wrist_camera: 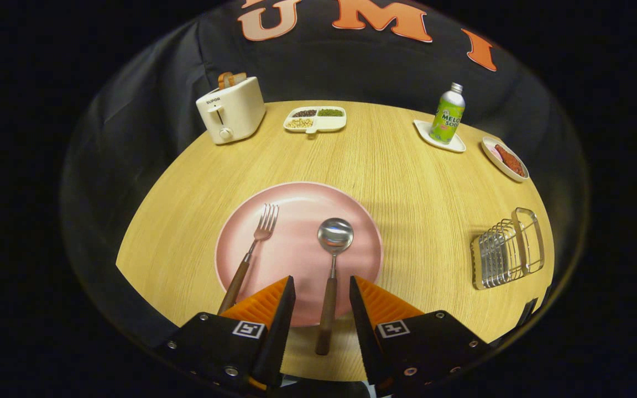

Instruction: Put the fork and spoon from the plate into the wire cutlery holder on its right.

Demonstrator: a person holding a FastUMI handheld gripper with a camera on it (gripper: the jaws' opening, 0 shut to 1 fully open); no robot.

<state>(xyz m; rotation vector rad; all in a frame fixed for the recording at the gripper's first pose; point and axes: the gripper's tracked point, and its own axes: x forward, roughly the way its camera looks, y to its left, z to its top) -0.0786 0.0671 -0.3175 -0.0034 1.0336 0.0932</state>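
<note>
A pink plate [296, 202] lies on the round wooden table just ahead of my fingers. On it rest a fork [252, 251] on the left and a spoon [332, 260] on the right, both with wooden handles pointing toward me. My gripper [322, 287] is open, and the spoon's handle runs through the gap between the two fingers without touching either. The fork's handle ends beside the left finger. The wire cutlery holder [509, 249] stands to the right of the plate, near the table's edge.
At the far side stand a cream toaster [231, 110] with bread in it, a divided dish [315, 119] of beans, a green soda bottle [447, 113] on a white coaster and a small dish [505, 159] of red food. Bare table [418, 182] lies between plate and holder.
</note>
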